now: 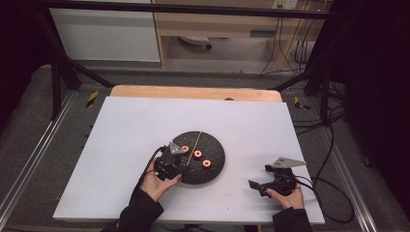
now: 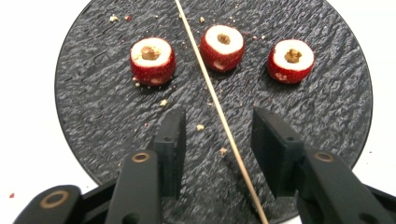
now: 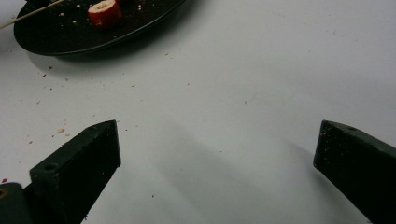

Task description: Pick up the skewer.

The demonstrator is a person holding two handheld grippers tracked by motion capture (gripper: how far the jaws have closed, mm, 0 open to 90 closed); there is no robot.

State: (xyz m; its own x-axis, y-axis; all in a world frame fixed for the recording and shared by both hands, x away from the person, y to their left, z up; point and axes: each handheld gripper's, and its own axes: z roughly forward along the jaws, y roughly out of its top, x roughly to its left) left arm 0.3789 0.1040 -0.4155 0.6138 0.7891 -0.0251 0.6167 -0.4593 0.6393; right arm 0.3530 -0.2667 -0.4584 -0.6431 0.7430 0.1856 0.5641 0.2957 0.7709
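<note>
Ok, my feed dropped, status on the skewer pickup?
Left tongs straddle skewer, not gripping. Right tongs open, idle. Three fruit pieces nearby, path clear.

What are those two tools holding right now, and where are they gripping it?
Nothing yet. The left tool straddles the wooden skewer near its lower end, pads apart from it. The right tool is open over bare table.
</note>
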